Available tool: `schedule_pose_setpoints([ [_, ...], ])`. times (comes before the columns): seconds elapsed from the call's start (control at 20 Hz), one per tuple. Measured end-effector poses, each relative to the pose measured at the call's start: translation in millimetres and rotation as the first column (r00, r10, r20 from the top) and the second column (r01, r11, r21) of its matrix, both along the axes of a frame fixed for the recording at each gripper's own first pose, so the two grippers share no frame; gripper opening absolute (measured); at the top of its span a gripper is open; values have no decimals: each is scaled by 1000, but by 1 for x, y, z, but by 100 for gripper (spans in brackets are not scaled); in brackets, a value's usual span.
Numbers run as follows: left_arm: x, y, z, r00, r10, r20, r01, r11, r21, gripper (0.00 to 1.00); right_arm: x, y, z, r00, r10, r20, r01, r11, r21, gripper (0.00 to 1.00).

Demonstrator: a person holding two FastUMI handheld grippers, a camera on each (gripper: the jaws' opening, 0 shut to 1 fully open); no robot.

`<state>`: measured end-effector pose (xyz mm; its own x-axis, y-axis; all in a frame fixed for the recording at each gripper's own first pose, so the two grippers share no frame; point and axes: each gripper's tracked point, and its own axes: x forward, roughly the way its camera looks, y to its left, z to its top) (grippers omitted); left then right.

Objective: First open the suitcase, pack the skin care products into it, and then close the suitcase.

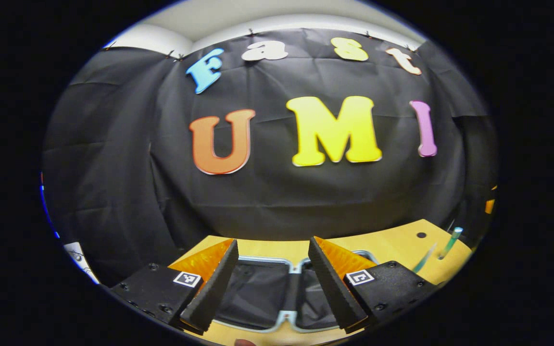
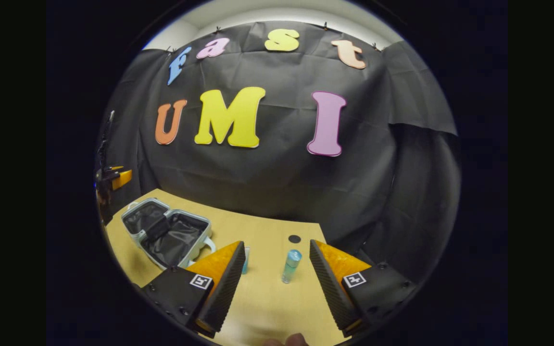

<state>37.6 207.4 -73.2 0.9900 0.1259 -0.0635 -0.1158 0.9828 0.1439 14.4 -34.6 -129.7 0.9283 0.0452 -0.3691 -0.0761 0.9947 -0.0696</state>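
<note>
Suitcase (image 2: 167, 234) lies open; both grippers (image 1: 273, 281) (image 2: 277, 283) spread wide, seemingly holding nothing.

Pale mint suitcase (image 2: 135, 230) with black lining, translucent teal bottle (image 2: 290, 265), light wooden table (image 2: 267, 298).

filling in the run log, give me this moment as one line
stage: packing not begun | suitcase: open on table | bottle: upright ahead of right gripper, open | left gripper: open, over suitcase
</note>
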Motion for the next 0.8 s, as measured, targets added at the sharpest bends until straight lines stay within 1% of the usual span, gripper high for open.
schedule_pose_setpoints([
  [0.1, -4, -61, -8, 998, -64, 5, 64, 997, -31, 93, -7, -18, -10, 1000, 0, -11, 0, 1000, -4, 80],
  [0.15, -5, -88, -16, 996, -86, -5, 86, 994, -60, 93, -9, -26, -15, 1000, 0, -15, 0, 1000, -8, 80],
  [0.2, -4, -119, -25, 993, -119, -13, 117, 988, -100, 88, -12, -35, -22, 1000, 0, -25, 0, 1000, -9, 80],
  [0.25, -4, -152, -33, 985, -171, -18, 168, 977, -131, 94, -13, -42, -29, 999, 2, -36, -3, 1000, -6, 80],
  [0.3, -4, -179, -38, 977, -214, -16, 209, 966, -152, 89, -14, -49, -35, 999, 2, -46, -2, 1000, -5, 80],
  [0.35, -3, -200, -44, 972, -235, -19, 229, 960, -160, 99, -15, -56, -41, 999, 0, -54, 0, 1000, 0, 80],
  [0.5, 2, -253, -79, 950, -305, -69, 291, 943, -161, 99, -17, -78, -62, 997, -3, -80, 3, 1000, -4, 80],
  [0.65, 15, -301, -135, 912, -379, -156, 355, 921, -162, 99, -18, -105, -80, 993, -24, -115, 22, 1000, -13, 80],
  [0.8, 35, -323, -184, 886, -397, -239, 361, 915, -181, 99, -22, -131, -89, 987, -68, -146, 66, 998, -19, 80],
])
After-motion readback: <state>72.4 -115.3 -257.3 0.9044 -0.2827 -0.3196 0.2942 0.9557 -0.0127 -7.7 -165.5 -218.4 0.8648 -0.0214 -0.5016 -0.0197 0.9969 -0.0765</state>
